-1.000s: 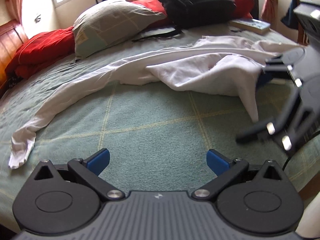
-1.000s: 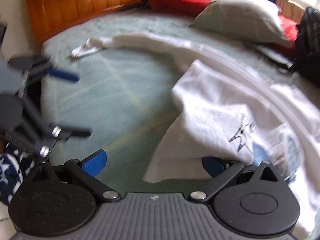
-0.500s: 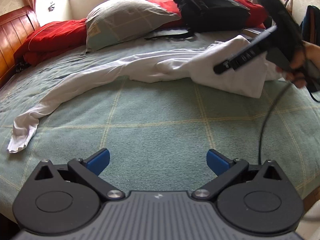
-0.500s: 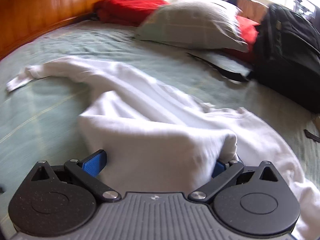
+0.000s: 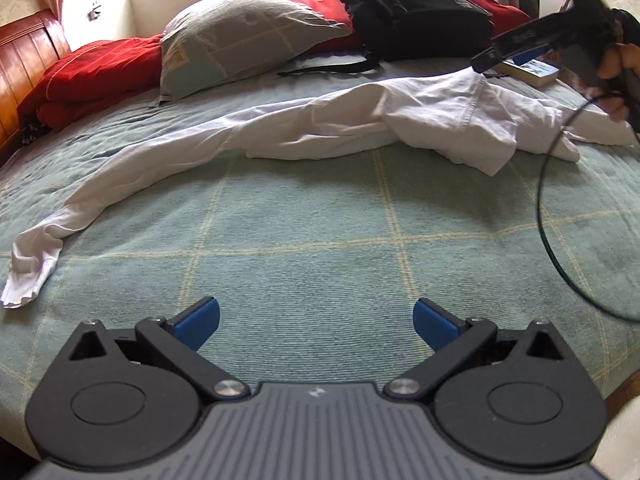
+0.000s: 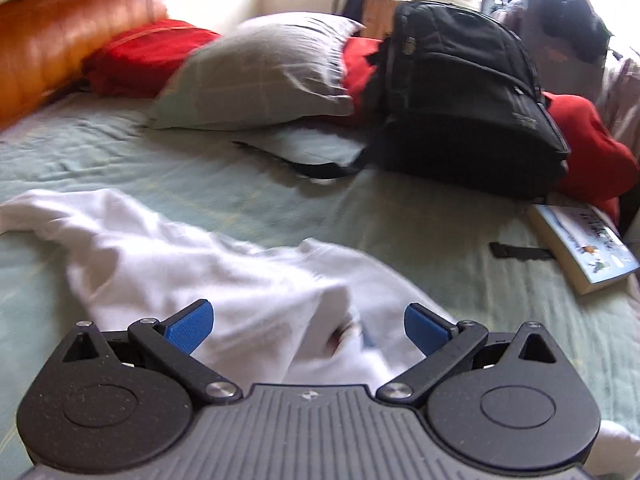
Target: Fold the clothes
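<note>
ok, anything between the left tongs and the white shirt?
Nothing: only bare green checked bedspread between the open left tongs and crumpled white long-sleeved shirt, left wrist view.

Your left hand-held gripper (image 5: 316,322) has a ribbed grey body with a small pale emblem at its centre, flanked by two round black housings, each with a recessed disc and a triangular cut-out. Black link arms pivot on silver screws and end in blue fingertips (image 5: 197,319). Your right hand-held gripper (image 6: 308,326) looks identical; a thin black cable (image 5: 541,200) trails from it.
</note>
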`<state>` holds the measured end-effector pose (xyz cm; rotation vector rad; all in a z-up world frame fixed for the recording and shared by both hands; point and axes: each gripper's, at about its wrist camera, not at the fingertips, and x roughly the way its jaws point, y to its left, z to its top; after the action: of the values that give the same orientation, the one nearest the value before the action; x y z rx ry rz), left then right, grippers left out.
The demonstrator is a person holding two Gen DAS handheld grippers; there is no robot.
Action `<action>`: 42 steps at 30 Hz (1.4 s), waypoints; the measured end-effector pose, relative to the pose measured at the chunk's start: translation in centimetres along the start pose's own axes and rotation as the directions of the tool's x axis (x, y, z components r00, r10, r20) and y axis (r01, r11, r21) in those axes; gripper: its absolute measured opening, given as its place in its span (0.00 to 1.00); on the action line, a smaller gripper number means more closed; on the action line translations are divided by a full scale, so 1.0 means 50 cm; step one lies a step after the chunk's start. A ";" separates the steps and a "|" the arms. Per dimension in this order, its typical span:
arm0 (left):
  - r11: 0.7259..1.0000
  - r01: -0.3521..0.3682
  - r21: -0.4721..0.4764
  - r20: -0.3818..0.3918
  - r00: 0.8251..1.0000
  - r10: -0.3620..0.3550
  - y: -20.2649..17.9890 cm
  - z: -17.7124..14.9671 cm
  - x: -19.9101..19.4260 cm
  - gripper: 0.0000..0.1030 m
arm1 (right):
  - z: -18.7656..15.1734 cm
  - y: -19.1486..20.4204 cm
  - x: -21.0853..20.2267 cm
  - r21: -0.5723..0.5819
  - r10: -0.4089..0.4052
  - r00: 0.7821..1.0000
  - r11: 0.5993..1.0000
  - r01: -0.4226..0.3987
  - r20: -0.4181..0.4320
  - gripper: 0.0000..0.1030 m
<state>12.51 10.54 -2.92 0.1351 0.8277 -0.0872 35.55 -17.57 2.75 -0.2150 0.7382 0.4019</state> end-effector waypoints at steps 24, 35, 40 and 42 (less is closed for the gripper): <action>1.000 -0.013 -0.011 -0.031 0.999 0.013 -0.012 -0.024 -0.003 0.99 | -0.142 0.168 0.018 -0.114 0.358 0.932 0.925 -0.362 -0.049 1.00; 1.000 -0.005 -0.009 -0.036 0.999 0.005 -0.013 -0.025 0.001 0.99 | -0.132 0.207 -0.071 -0.235 0.452 0.890 0.872 -0.429 0.053 1.00; 1.000 -0.011 -0.018 -0.044 0.999 0.010 -0.007 -0.029 0.002 0.99 | -0.159 0.186 -0.048 -0.195 0.378 0.925 0.911 -0.365 0.031 1.00; 1.000 -0.013 -0.017 -0.047 0.999 0.012 -0.008 -0.029 0.004 0.99 | -0.170 0.176 -0.038 -0.177 0.344 0.939 0.926 -0.334 0.026 1.00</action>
<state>11.55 10.38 -4.07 0.1266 0.8740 -0.0652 25.37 -12.96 -2.51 -0.2362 0.6860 0.8010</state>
